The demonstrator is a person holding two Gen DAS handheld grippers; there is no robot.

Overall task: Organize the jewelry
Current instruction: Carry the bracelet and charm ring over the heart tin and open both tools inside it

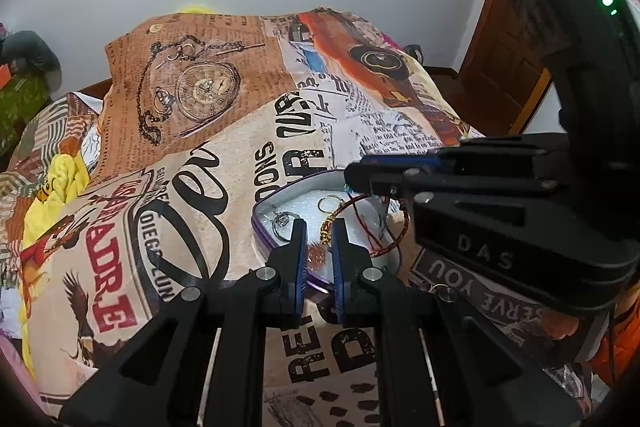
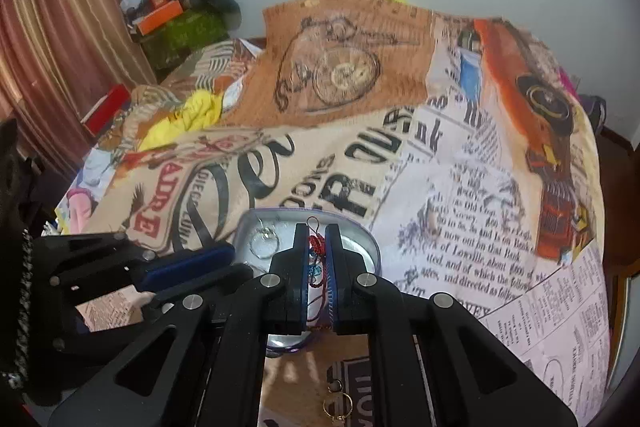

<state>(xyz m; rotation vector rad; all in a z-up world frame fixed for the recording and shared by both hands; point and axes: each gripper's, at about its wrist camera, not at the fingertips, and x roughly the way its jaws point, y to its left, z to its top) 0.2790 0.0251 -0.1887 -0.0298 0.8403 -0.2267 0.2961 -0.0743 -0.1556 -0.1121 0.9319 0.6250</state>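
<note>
Right gripper (image 2: 317, 251) pinching red cord (image 2: 316, 247), left gripper (image 1: 320, 239) narrow over tin (image 1: 264, 227), bracelet (image 1: 400, 227) left-view only

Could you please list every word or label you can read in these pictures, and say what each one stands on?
"DAS": raised letters on the right gripper's black body.
"SERVE YOU", upside down: on the printed bedspread, below that gripper.
"Old Cou...", "of Louisville, about", "and directed as follo...": newspaper print on the bedspread, right wrist view.
Other headline fragments are cut off; the fine print is too small or blurred.
</note>
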